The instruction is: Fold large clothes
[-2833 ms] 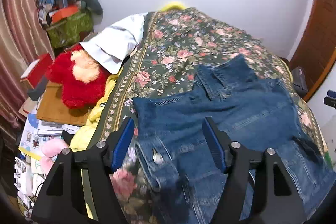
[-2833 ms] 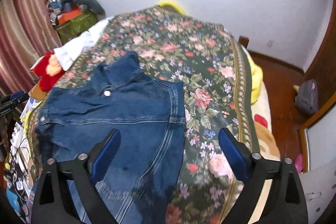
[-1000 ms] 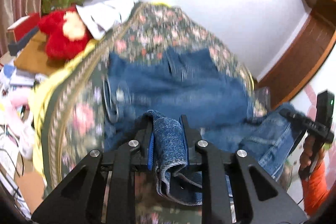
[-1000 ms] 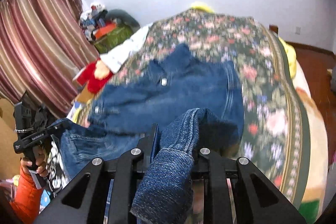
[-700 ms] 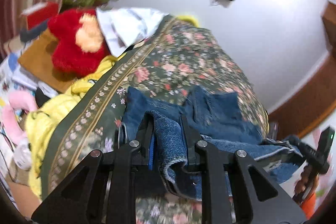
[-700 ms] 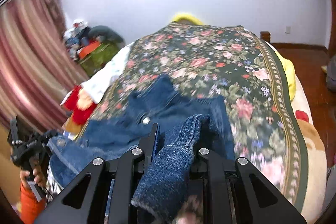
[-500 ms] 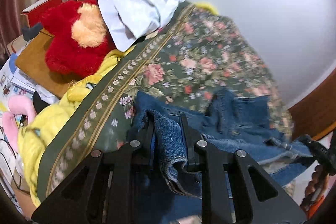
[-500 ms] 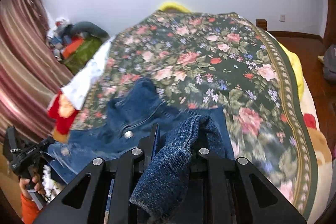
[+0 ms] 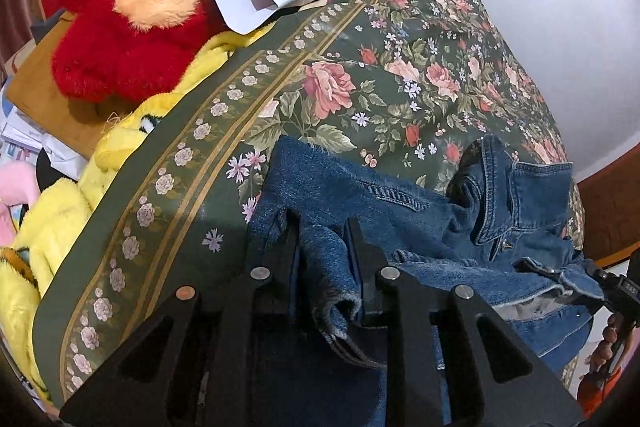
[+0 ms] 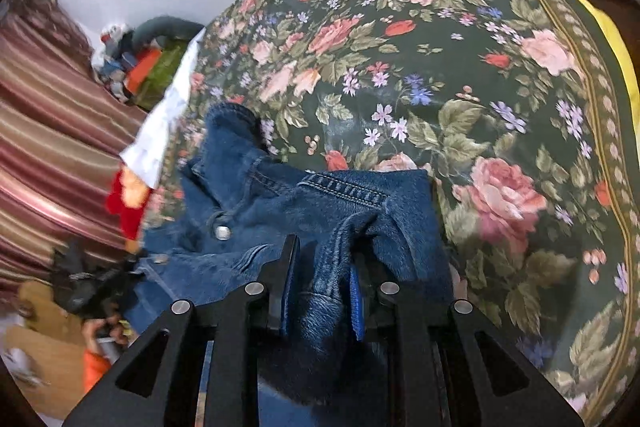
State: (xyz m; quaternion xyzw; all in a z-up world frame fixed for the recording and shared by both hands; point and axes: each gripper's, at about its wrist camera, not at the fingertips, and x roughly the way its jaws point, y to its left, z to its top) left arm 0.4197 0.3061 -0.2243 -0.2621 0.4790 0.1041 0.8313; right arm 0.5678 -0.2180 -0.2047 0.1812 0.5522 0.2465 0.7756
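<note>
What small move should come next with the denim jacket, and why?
Probably lower both grips onto the jacket's upper part and then let go. The left gripper and right gripper each pinch a denim jacket fold, held over the collar end on the floral bedspread.

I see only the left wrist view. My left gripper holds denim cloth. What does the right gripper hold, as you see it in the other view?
Observer: The right gripper is shut on a fold of the same denim jacket, near its right edge.
Operator: Is there free bed to the right of the jacket?
Observer: Yes. The floral bedspread lies bare to the right of the jacket, out to its patterned border.
Operator: Is any button visible on that side?
Observer: One metal button shows on the jacket front, left of the right gripper.
</note>
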